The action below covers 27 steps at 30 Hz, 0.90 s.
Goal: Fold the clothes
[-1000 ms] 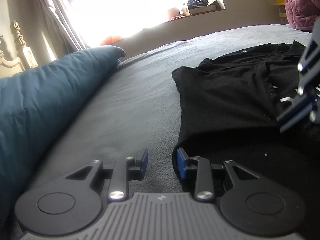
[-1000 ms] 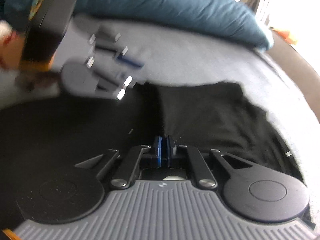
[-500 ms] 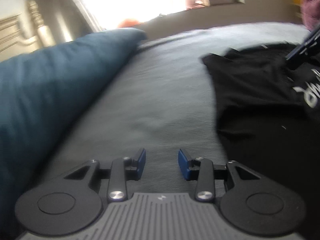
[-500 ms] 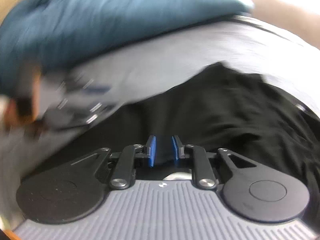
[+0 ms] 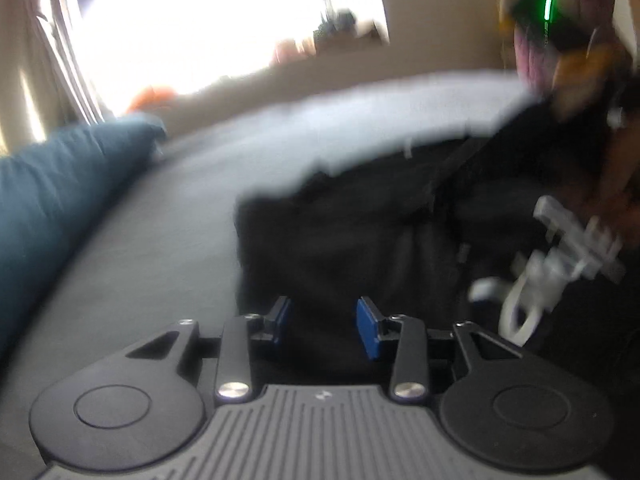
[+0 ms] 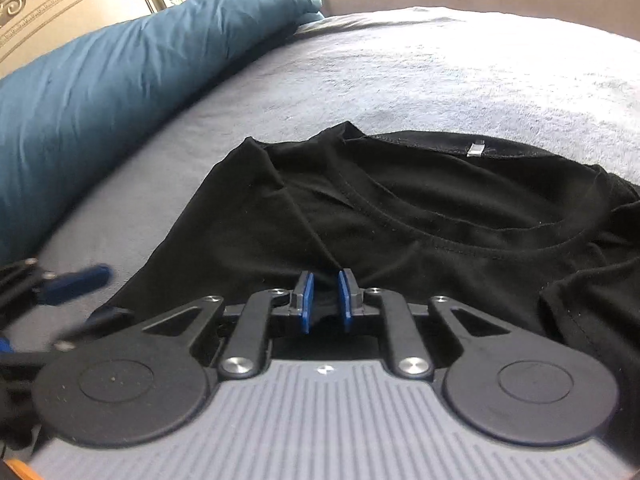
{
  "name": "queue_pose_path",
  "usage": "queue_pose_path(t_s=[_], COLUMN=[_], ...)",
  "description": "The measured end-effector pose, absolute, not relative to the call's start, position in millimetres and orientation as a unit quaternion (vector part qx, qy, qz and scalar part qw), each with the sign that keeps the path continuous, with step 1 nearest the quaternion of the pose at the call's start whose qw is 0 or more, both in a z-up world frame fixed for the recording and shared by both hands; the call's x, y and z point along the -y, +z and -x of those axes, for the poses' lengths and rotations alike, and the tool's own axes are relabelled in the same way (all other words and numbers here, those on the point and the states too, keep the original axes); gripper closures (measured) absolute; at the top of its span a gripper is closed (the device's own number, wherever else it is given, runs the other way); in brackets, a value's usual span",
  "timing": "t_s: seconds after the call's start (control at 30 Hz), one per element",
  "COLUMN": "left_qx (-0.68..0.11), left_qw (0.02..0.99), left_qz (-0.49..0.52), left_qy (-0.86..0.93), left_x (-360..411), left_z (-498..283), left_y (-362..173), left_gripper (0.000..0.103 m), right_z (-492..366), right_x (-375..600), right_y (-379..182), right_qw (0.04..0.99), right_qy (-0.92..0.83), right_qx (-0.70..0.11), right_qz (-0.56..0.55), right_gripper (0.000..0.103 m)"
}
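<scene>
A grey fleece-covered bed [image 6: 440, 64] carries a long teal pillow [image 6: 120, 80] at its head. A black cotton T-shirt [image 6: 420, 216] lies mid-bed. The right gripper [image 6: 324, 298] is closing on a shirt fold; the left gripper [image 5: 322, 326] is spread over the shirt's edge.

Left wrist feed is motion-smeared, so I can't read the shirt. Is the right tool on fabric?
Observer: Yes. In the right wrist view the right tool has its jaws closing, with a raised crease of the black T-shirt between them.
Operator: Which part of the shirt?
Observer: Just short of the collar, which lies face up ahead of the tool, with the neck label at its far edge.
Operator: Is my left tool visible there?
Observer: Yes. The left tool is blurred at the lower left, jaws apart, at the shirt's edge over the grey bedspread.
</scene>
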<state>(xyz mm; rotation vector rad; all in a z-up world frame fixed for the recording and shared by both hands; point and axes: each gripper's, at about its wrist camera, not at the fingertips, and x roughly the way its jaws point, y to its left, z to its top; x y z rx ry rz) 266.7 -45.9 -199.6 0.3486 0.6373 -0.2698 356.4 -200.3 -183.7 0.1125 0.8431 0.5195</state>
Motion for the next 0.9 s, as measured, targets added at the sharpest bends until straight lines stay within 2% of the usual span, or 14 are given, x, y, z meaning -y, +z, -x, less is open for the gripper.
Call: queue_pose_path(t_s=[0.13,0.37,0.43,0.6,0.73,0.8,0.9], left_qx=[-0.315,-0.317,-0.311,-0.303,-0.336,-0.345,-0.382], left_qw=[0.931,0.927,0.927,0.931,0.929,0.93,0.919], left_qz=[-0.134,-0.143,-0.15,-0.15,-0.094,-0.068,-0.033], left_qy=[-0.129,-0.141,-0.147,-0.137,-0.123,-0.111,-0.095], left_x=[36,34,34,15,-12,-26,-44], left_z=[-268,-263,-259,-226,-194,-175,-149], left_y=[-201,-174,-164,-133,-107,-99,-99], left_gripper=[0.06,0.053,0.048,0.028,0.022,0.014,0.014], right_z=[-353,-331,-323,-294,-257,-235,-201], right_x=[203,256,272,306,330,345,370], right_y=[-175,-127,-107,-45,-7,3,9], right_qw=[0.89,0.898,0.9,0.915,0.925,0.928,0.929], right_qy=[0.228,0.226,0.227,0.231,0.244,0.248,0.257], right_qx=[-0.392,-0.354,-0.343,-0.317,-0.285,-0.269,-0.251], right_qz=[-0.052,-0.136,-0.143,-0.097,-0.065,-0.069,-0.087], right_gripper=[0.09,0.088,0.088,0.087,0.083,0.078,0.076])
